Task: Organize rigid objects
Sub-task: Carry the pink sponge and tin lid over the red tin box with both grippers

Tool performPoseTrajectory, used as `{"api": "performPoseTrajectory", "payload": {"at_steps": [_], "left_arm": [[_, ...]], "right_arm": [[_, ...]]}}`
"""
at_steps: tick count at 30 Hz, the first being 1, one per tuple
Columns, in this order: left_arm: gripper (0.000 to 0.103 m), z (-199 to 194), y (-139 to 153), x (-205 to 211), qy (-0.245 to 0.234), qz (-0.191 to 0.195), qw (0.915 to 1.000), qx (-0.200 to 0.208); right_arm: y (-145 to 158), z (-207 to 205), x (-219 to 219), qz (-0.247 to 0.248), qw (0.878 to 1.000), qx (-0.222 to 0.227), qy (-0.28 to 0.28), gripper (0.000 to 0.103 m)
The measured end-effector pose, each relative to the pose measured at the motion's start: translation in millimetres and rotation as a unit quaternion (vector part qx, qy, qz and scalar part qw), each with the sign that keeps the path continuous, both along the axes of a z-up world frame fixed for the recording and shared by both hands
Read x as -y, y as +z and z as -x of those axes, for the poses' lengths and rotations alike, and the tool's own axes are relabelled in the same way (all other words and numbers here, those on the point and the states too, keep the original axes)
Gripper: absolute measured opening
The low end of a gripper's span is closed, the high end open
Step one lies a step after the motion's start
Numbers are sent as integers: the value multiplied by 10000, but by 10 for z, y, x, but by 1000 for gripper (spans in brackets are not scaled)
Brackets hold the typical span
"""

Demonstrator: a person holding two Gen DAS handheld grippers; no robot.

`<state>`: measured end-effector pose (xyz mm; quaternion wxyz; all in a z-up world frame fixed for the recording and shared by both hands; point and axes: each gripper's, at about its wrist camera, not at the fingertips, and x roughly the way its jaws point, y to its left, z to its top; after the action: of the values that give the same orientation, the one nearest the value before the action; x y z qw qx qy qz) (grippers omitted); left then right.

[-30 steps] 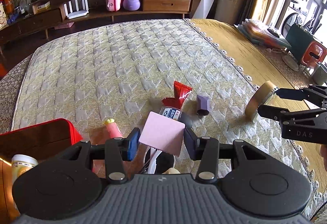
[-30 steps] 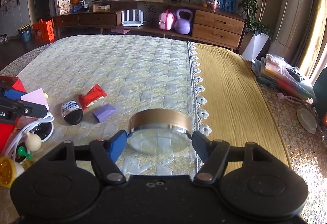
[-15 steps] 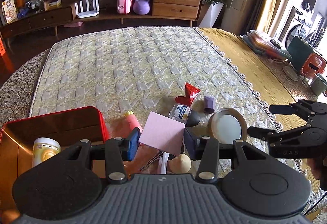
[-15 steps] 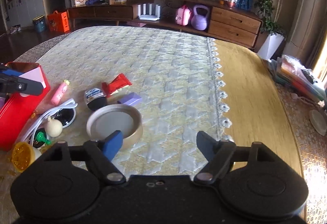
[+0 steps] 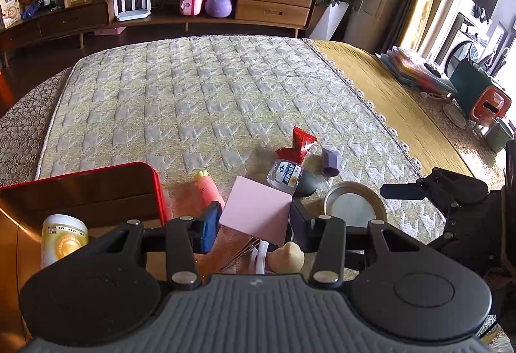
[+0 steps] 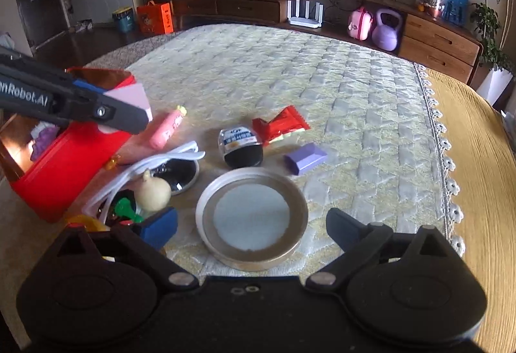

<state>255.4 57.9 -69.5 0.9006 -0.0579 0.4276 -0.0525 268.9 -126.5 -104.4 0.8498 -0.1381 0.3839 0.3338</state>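
Note:
My left gripper (image 5: 254,225) is shut on a pink square card (image 5: 258,211) and holds it above the clutter, right of the red box (image 5: 154,179); it also shows in the right wrist view (image 6: 129,114). My right gripper (image 6: 251,230) is open and empty, just behind a round gold-rimmed lid (image 6: 251,217) that lies flat on the cloth; the lid also shows in the left wrist view (image 5: 354,208). Beyond it lie a small bottle (image 6: 240,143), a red wrapper (image 6: 279,125), a purple block (image 6: 304,158) and a pink tube (image 6: 166,127).
The red box holds a yellow-labelled jar (image 5: 63,237). By the box lie a white cable (image 6: 154,162), a beige bulb (image 6: 151,191), a dark round dish (image 6: 177,174) and a green piece (image 6: 124,209). A lace edge (image 6: 441,143) borders the yellow cloth to the right.
My right gripper opened and let go of the gold-rimmed lid, which now lies flat on the cloth, then backed off a little. My left gripper kept hold of the pink card and rose slightly.

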Motion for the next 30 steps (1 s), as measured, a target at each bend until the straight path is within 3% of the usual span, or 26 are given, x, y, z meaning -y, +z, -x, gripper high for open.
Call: {"api": "performPoseTrajectory", "payload": {"at_steps": [4, 10, 16, 30], "left_arm": [[45, -2, -17, -12, 16, 47, 10000, -37], [45, 37, 5, -55, 82, 61, 9999, -47], [45, 190, 151, -120, 209, 131, 9997, 20], [46, 782, 634, -582, 635, 57, 9974, 332]], "right_arm": [[-57, -12, -33, 55, 10000, -37, -41, 75], [40, 28, 15, 19, 9998, 31, -177, 75], [367, 218, 103, -165, 9993, 167, -275, 75], [1047, 928, -195, -385, 9980, 482, 156, 75]]}}
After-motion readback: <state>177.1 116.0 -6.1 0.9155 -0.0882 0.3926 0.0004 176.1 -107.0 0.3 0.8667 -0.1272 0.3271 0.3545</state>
